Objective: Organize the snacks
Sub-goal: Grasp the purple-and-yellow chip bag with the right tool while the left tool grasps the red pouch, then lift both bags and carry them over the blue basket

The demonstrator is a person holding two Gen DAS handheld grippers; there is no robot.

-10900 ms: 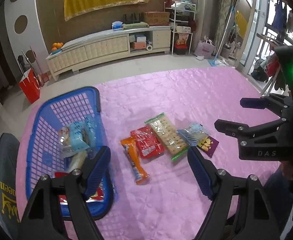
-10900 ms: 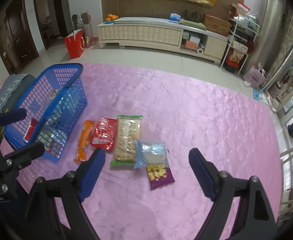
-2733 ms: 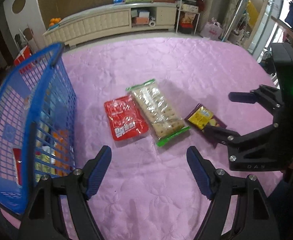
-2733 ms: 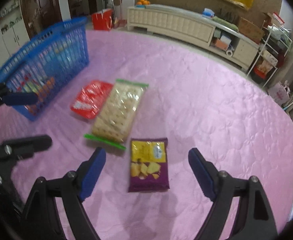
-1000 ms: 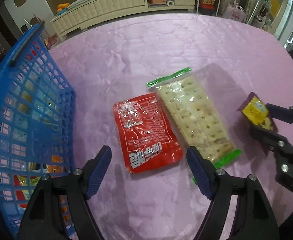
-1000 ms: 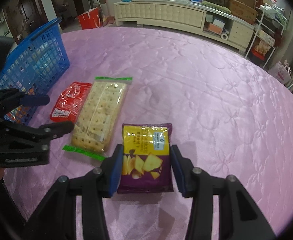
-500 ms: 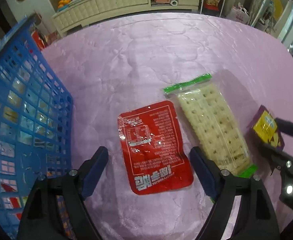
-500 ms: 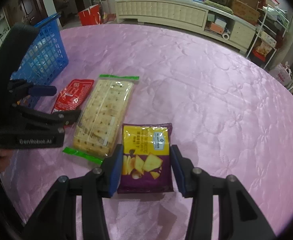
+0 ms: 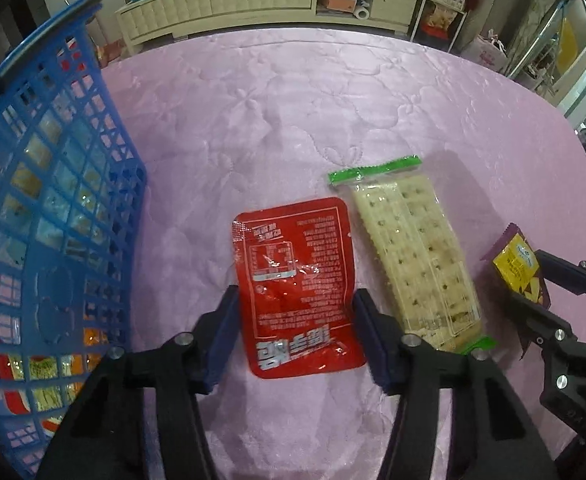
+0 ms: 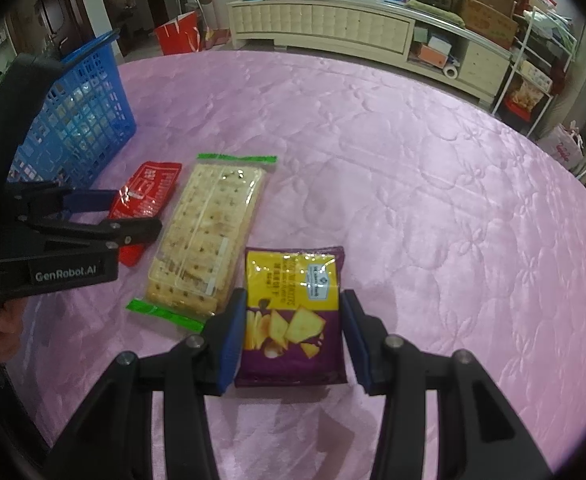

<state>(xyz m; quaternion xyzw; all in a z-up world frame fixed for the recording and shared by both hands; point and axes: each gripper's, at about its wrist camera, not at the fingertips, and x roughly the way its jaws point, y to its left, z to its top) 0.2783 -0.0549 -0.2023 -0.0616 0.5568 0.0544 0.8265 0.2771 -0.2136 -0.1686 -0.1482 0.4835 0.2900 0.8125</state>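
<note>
My left gripper (image 9: pixel 295 312) is shut on the red snack pouch (image 9: pixel 297 280), its blue pads pressing both side edges on the pink cloth. My right gripper (image 10: pixel 293 320) is shut on the purple and yellow chip bag (image 10: pixel 293 312). The long cracker pack (image 9: pixel 413 256) lies between the two; it also shows in the right wrist view (image 10: pixel 209 240). The blue basket (image 9: pixel 49 216) stands at the left and holds several snacks. In the right wrist view the left gripper (image 10: pixel 131 216) sits over the red pouch (image 10: pixel 149 190).
The pink quilted tablecloth (image 10: pixel 413 160) covers the table, which ends at the far and right edges. A cream cabinet (image 10: pixel 333 24) and a red bag (image 10: pixel 177 34) stand on the floor beyond.
My left gripper has lowered and closed from wide open onto the red pouch. My right gripper stays shut on the chip bag.
</note>
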